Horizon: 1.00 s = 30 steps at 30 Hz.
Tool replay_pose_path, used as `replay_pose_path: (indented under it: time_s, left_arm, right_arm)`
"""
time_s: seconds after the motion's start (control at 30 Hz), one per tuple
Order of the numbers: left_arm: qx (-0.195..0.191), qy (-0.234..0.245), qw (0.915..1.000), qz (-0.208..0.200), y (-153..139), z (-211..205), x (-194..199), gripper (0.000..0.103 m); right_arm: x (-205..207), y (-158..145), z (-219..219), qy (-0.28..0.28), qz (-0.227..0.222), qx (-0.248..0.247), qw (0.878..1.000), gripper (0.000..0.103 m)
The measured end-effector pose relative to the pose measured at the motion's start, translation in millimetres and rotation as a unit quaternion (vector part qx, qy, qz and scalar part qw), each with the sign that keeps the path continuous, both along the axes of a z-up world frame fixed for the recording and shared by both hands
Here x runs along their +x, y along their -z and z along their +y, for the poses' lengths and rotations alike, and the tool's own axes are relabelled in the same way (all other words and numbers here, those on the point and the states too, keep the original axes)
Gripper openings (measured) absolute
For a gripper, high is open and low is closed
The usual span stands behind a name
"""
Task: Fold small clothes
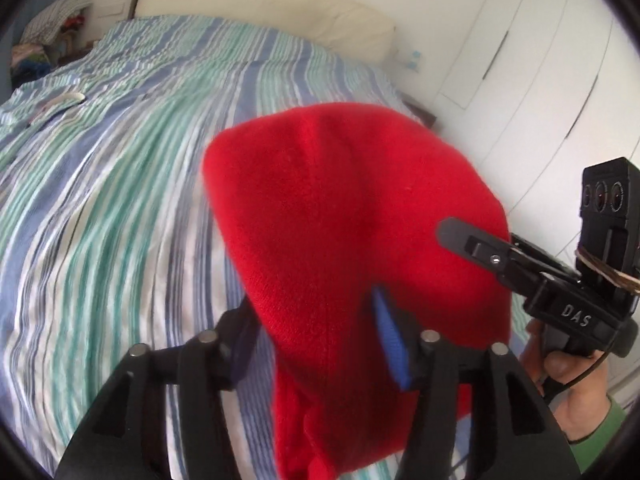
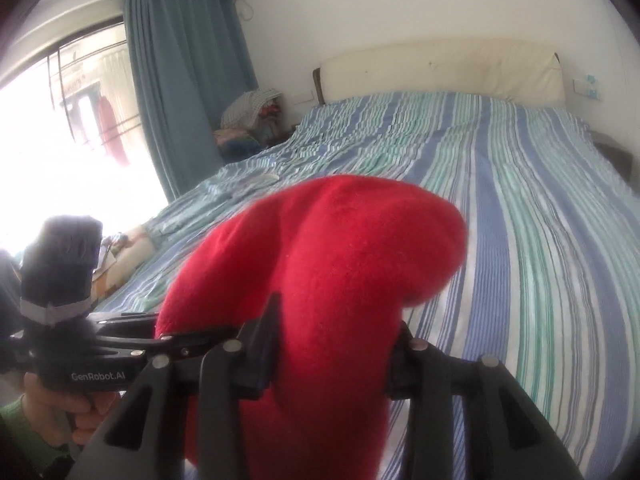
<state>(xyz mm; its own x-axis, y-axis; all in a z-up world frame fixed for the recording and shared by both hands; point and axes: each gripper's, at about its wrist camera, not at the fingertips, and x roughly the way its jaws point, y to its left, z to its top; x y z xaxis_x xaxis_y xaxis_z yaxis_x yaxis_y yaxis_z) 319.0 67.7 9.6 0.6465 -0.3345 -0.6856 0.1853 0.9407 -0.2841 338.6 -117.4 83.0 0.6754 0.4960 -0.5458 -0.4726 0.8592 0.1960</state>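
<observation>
Both hand-held grippers, left and right, pinch a fuzzy red knit hat above striped bedding.

Support: a bed — cream padded headboard at its far end.
Cover: striped sheet in blue, green and white — wrinkled.
On it: a small white object, unclear, near the far left edge.

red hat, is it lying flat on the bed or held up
Held up. The red hat hangs bunched between both claws, the left claw and right claw each shut on it, above the striped bedsheet.
</observation>
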Motion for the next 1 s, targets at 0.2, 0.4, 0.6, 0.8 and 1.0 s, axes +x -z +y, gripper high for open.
replay_pose_path:
  time_s: [0.2,0.4,0.6,0.8,1.0]
  left_arm:
    - [0.133,-0.055,0.9868,-0.074,19,5,-96,0.100]
    - [0.209,-0.116,0.9667,-0.092,25,3,-164,0.103]
    - [0.147,-0.127,0.9798,-0.046,29,5,-200,0.102]
    - [0.152,-0.123,0.9799,-0.037,13,-12,-232,0.102]
    - [0.191,-0.101,0.9763,-0.004,10,-22,-245,0.102]
  right_arm:
    - [-29,37,-51,0.095,0.026,-0.085,0.991,0.096]
    - [-108,88,-98,0.115,0.068,-0.181,0.974,0.101]
    - [-179,89,-115,0.148,0.112,-0.160,0.969,0.101]
    - [-244,51,-99,0.147,0.110,-0.124,0.975,0.101]
    - [-285,26,-74,0.137,0.101,-0.109,0.979,0.102]
